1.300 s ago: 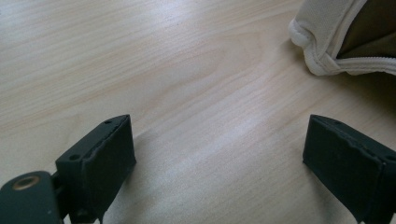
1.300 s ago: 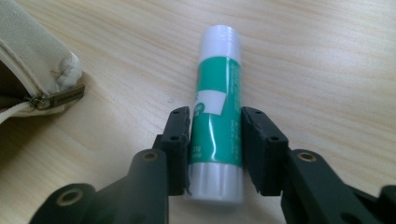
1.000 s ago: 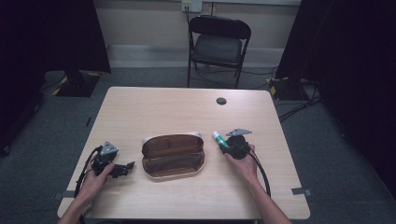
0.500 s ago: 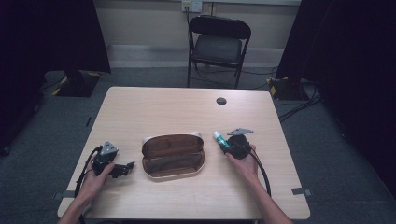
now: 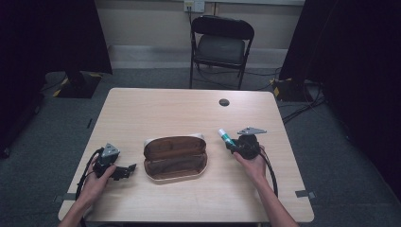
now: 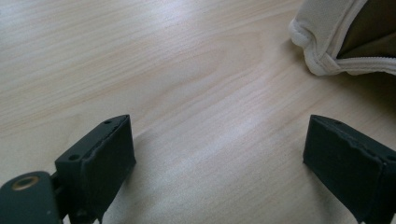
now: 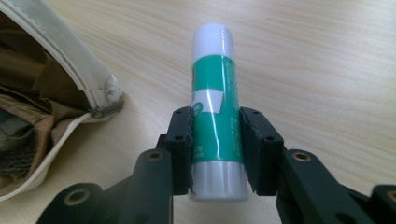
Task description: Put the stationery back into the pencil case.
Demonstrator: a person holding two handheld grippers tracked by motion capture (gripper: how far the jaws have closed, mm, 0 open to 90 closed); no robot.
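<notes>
1. Right hand-held gripper (image 7: pixel 215 140) is clamped on the glue stick (image 7: pixel 217 116), just right of the open case (image 5: pixel 175 158) on the bench (image 5: pixel 189 113).
2. Left hand-held gripper (image 6: pixel 219 158) is wide open and empty.
3. That smooth tube could easily slip out if tilted.

A table (image 5: pixel 179 113) stands in front of the person, with a chair (image 5: pixel 221 42) behind its far edge. An opened pouch (image 5: pixel 175 157) lies on the table near the person's edge, roughly at its middle, and a small round disc (image 5: pixel 224 102) lies well behind it, toward the far side. The left gripper (image 5: pixel 124 171) rests on the table just left of the pouch, and the right gripper (image 5: pixel 231 144), just right of the pouch, grips a glue stick (image 7: pixel 217 112) between its jaws.
</notes>
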